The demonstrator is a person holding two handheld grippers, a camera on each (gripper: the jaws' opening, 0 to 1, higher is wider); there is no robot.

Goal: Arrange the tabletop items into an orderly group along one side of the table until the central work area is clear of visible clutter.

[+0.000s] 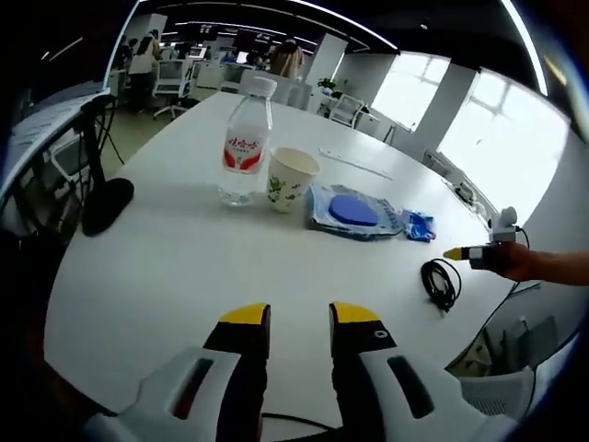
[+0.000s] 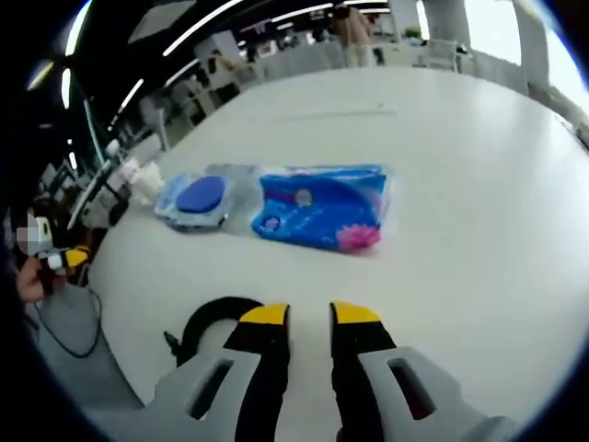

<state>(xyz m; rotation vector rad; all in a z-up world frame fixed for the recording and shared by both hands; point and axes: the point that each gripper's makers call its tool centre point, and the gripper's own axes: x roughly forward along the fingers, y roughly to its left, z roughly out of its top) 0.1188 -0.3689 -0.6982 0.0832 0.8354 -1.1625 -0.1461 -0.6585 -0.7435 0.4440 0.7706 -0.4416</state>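
**Tabletop items spread over the white table, both grippers empty**

Tabletop items sit scattered on the white table (image 1: 166, 249). In the left gripper view we see a water bottle (image 1: 247, 143) with a red label standing upright, and a paper cup (image 1: 291, 179) just beside it, also upright. Near the cup lies a clear pouch with a blue disc (image 1: 352, 211), and next to that a small blue packet (image 1: 419, 225). A coiled black cable (image 1: 441, 280) lies close to the table edge. At the right of this view, the right gripper reaches in.

Our left gripper (image 1: 299, 318) hovers above the table, its yellow-tipped jaws slightly apart and holding nothing.

In the right gripper view, our right gripper (image 2: 309, 316) has its jaws a little apart too, with nothing between them. The black cable (image 2: 210, 322) lies just beside its left jaw. Beyond it, a blue tissue pack (image 2: 319, 210) lies flat beside the pouch (image 2: 201, 198).
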